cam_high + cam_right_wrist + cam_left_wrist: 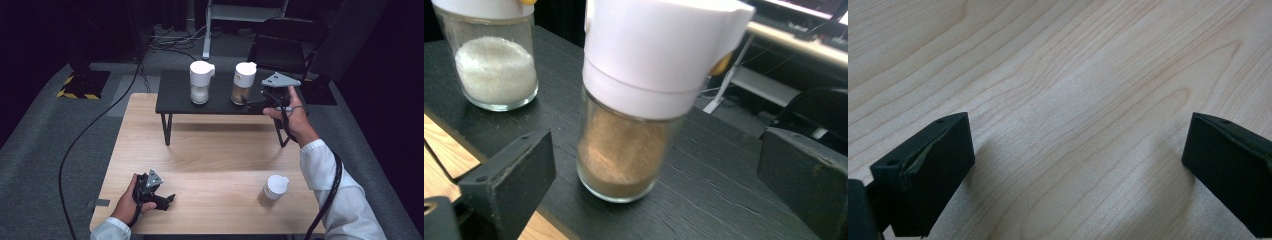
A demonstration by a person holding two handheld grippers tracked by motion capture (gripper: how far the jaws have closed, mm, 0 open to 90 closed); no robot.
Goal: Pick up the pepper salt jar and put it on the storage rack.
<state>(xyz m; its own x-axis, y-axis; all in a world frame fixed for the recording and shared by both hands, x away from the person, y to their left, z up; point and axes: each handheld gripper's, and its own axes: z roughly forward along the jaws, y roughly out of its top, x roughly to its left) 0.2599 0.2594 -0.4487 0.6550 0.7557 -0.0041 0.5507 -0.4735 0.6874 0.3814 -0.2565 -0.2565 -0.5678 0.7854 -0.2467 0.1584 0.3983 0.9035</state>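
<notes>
Centre frame, the right gripper (651,175) (jaws spread wide) lines up on the brown-filled jar (634,120), apparently for grasping; lower left, the left gripper (162,200) rests released.

Two jars (201,82) on shelf (175,102); third jar (272,191) before it.

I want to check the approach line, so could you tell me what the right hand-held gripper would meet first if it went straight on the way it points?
Most likely the brown-filled jar: it stands centred between the open jaws of the right hand-held gripper on the black shelf, though the remaining gap is hard to judge.
</notes>
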